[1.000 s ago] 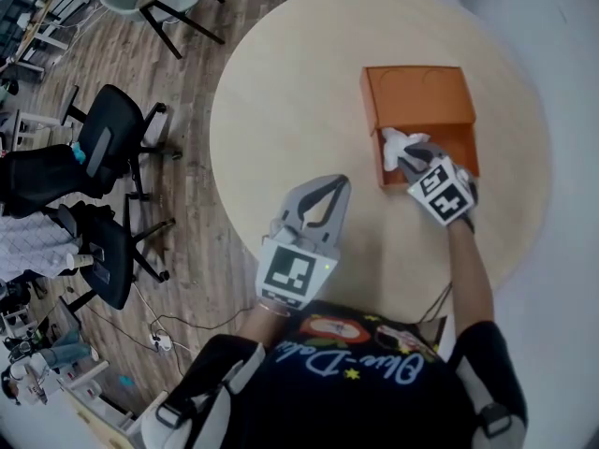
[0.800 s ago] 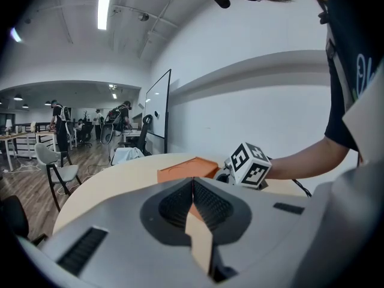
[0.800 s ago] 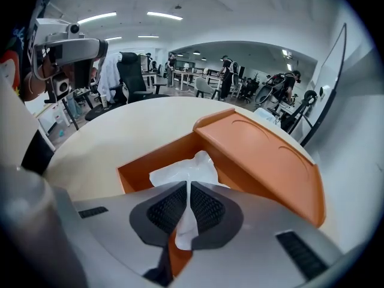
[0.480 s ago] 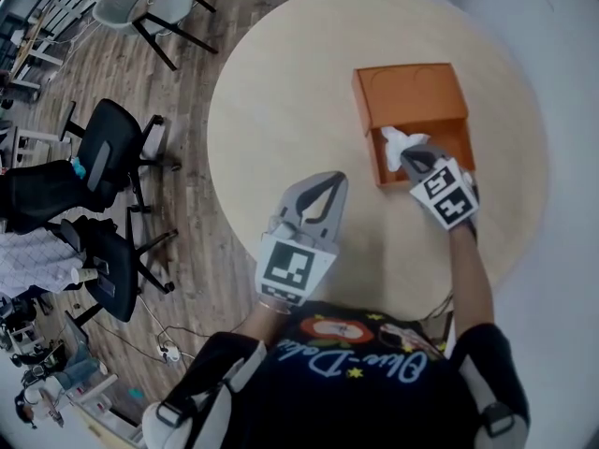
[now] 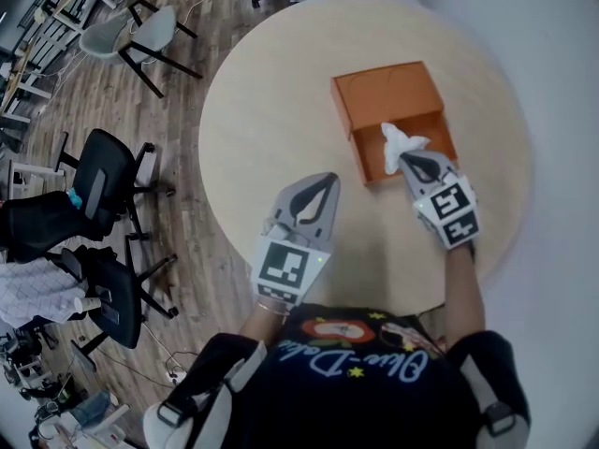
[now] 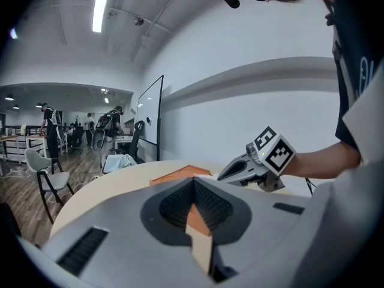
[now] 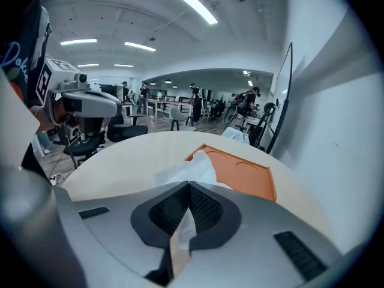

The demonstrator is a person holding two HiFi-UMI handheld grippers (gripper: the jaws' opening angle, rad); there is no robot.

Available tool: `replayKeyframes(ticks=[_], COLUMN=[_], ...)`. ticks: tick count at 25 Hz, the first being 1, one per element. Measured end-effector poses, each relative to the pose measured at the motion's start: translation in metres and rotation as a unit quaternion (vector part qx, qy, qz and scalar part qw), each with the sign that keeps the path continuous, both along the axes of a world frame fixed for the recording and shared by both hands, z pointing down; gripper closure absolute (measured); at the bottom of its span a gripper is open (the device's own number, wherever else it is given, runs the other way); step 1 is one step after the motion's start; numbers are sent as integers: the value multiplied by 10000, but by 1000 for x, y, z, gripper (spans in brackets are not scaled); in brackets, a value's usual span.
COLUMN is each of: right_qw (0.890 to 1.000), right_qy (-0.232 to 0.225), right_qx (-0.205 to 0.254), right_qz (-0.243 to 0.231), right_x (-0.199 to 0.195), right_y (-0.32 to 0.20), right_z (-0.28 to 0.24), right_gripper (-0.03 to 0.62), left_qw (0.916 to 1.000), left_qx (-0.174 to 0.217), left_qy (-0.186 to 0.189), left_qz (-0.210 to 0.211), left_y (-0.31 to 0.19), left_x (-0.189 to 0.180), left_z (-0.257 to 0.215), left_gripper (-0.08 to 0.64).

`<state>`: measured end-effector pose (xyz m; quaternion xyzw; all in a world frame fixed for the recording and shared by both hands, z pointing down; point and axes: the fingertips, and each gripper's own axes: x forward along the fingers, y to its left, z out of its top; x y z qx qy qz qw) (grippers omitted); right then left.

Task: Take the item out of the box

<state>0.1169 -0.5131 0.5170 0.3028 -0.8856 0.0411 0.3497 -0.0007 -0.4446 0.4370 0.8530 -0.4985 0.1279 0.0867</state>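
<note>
**Two grippers, one clamped on the item**

Round pale wood table (image 5: 281, 110) with the orange box (image 5: 384, 96) on it; far half lidded, near half open. Left gripper (image 5: 323, 187) hangs over bare table well apart from the box, jaws together with nothing between them. Right gripper (image 5: 412, 161) sits at the box's open end, jaws pinched on the item (image 5: 401, 141): white, thin, crumpled, sheet-like, with its bunched end sticking up over the open half.

Round table (image 5: 271, 110), black office chairs (image 5: 101, 171), wooden floor (image 5: 94, 92).
</note>
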Motion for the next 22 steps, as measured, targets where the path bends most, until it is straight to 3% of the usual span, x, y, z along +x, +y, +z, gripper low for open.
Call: replayKeyframes(ticks=[9, 22], right_qw=[9920, 9841], right_qy=[-924, -1364], right_qx=[600, 909], right_qz=[612, 684], right_x=[16, 20], right_y=[34, 72], right_z=[-60, -99], right_gripper=[592, 592], left_qw=[9995, 9982], left_qx=[153, 276], left_qy=[-97, -85], left_qz=[260, 527], left_y=[6, 17], left_x=[17, 33], left_z=[-12, -23], left_gripper=[575, 575])
